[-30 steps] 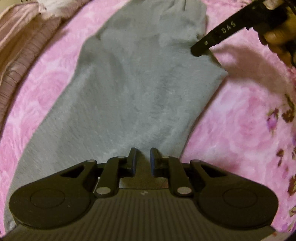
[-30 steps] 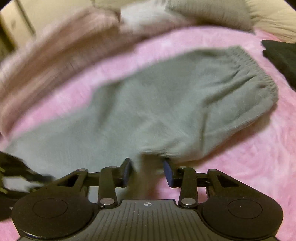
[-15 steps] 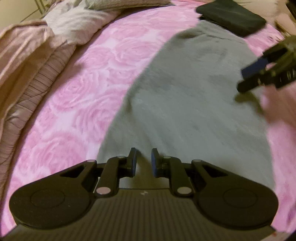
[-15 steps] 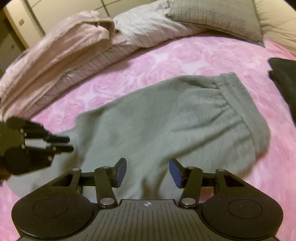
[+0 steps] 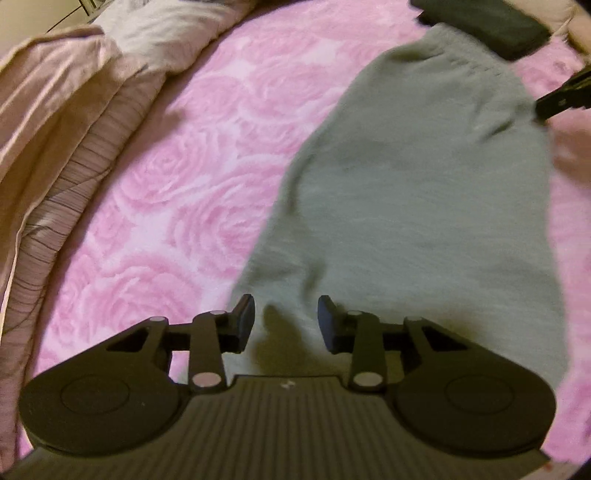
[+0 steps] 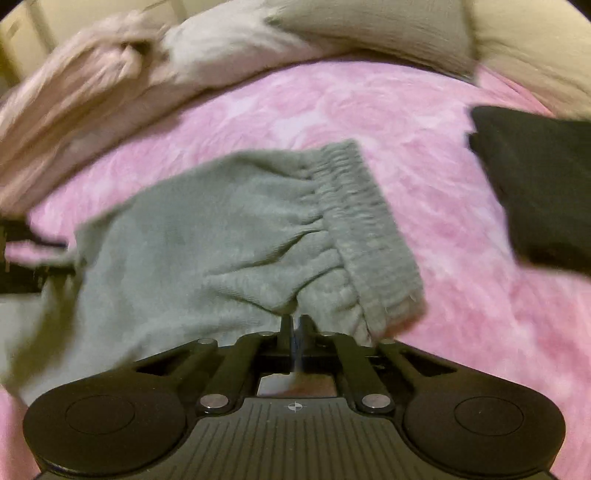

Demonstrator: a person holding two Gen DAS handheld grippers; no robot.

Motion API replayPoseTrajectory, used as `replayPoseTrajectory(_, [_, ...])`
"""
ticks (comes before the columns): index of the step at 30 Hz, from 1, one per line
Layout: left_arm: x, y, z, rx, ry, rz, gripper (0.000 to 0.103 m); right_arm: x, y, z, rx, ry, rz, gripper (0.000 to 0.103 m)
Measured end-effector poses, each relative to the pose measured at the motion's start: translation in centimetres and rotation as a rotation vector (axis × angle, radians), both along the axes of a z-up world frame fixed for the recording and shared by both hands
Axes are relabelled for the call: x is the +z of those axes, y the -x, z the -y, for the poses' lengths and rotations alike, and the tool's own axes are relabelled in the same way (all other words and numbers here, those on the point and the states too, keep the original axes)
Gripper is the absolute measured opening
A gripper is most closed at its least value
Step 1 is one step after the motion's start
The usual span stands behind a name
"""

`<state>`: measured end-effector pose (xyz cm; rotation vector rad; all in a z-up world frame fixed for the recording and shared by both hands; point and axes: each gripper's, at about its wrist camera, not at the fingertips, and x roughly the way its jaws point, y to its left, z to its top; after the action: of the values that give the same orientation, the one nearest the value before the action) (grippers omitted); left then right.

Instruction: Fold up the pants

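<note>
Grey pants [image 5: 417, 192] lay flat on the bed's pink rose-patterned blanket [image 5: 192, 177], roughly mid-bed, already doubled leg on leg. Waistband [image 6: 365, 229], elasticated and gathered, pointed toward the far side of the bed; just beyond it sat a folded black garment [image 6: 535, 184], apart from the pants with pink blanket between in the right wrist view. Left claw [image 5: 286, 323]: jaws parted and opening, poised over the near end of the pants; grey fabric lay below and between the pads, but neither pad pressed on it, so no grip. Right claw [image 6: 294, 328]: jaws closing, nearly together, pinching the grey fabric at the pants' near edge just short of the waistband; cloth bunched into folds radiating from the pinch point. From the left wrist view, the right claw's dark tip showed at the right-hand side of the pants, touching their edge; image blurred there, finer detail not readable. Along the far left edge of the bed: a rumpled pinkish striped duvet [image 5: 62, 122]. At the head of the bed: a grey-green pillow [image 6: 373, 33] and a beige pillow [image 6: 532, 48].
</note>
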<state>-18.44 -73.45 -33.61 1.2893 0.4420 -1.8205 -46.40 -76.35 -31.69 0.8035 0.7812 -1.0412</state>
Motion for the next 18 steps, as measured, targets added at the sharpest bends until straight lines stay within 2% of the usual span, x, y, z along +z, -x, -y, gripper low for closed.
replayPoseTrajectory(2, [0.9, 0.8, -2.0, -0.022, -0.008, -0.024, 0.031, 0.1, 0.8, -1.0, -0.094, -0.020, 0.068, 0.033])
replayPoseTrajectory(3, [1.1, 1.4, -3.2, -0.038, -0.024, -0.055, 0.032, 0.1, 1.4, -1.4, -0.154, -0.022, 0.095, 0.058])
replayPoseTrajectory(4, [1.1, 2.0, -4.0, -0.052, -0.034, -0.070, 0.031, -0.3, 1.7, -1.7, -0.205, -0.018, 0.126, 0.067])
replayPoseTrajectory(7, [-0.1, 4.4, -6.7, -0.128, -0.066, -0.117, 0.032, -2.4, 3.1, -1.0, -0.356, -0.045, 0.256, 0.067])
replayPoseTrajectory(9, [-1.5, 5.7, -7.6, -0.167, -0.092, -0.097, 0.030, -4.5, 4.3, -0.1, -0.457, -0.074, 0.354, 0.066])
replayPoseTrajectory(10, [-2.2, 6.0, -8.0, -0.185, -0.092, -0.072, 0.029, -5.7, 5.1, 0.5, -0.513, -0.111, 0.401, 0.047])
replayPoseTrajectory(11, [-2.7, 6.1, -8.2, -0.195, -0.089, -0.053, 0.029, -6.3, 5.9, 0.9, -0.537, -0.126, 0.462, 0.033])
replayPoseTrajectory(13, [-2.9, 5.8, -8.1, -0.178, -0.096, -0.052, 0.029, -5.6, 6.0, 2.0, -0.495, -0.136, 0.439, 0.026])
replayPoseTrajectory(15, [-2.7, 5.5, -8.0, -0.171, -0.094, -0.026, 0.029, -4.0, 6.3, 3.1, -0.457, -0.096, 0.393, 0.025])
replayPoseTrajectory(18, [-1.9, 5.2, -7.9, -0.150, -0.076, -0.015, 0.028, -4.0, 5.9, 5.1, -0.433, -0.118, 0.345, 0.025])
